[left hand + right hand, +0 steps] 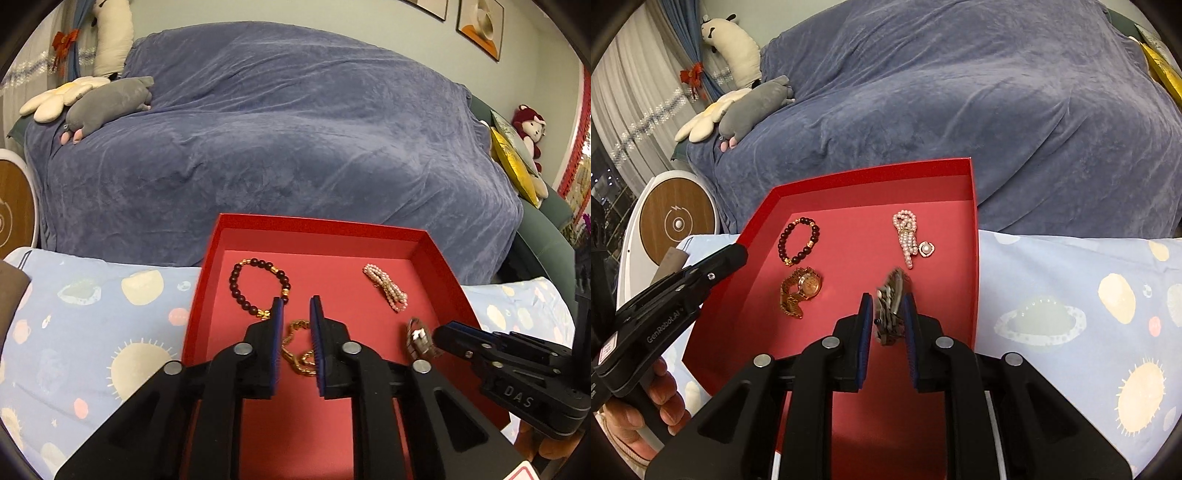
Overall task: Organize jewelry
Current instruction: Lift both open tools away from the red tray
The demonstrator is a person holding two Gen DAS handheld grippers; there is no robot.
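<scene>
A red tray [447,273] [973,221] lies on a space-print cloth. In it are a dark bead bracelet [255,288] [799,240], a pink pearl strand with a pendant [386,290] [908,236], a gold watch [295,350] [801,291] and a silver watch [419,338] [891,310]. My left gripper [296,306] is open and empty, hovering over the gold watch. My right gripper [888,304] straddles the silver watch, its pads [909,314] close around it; it also shows in the left wrist view [439,332].
A sofa under a blue blanket [277,129] stands behind the table, with plush toys [107,103] at its left end. A round wooden-faced device [677,221] sits left of the tray. The printed cloth [1071,302] extends to both sides.
</scene>
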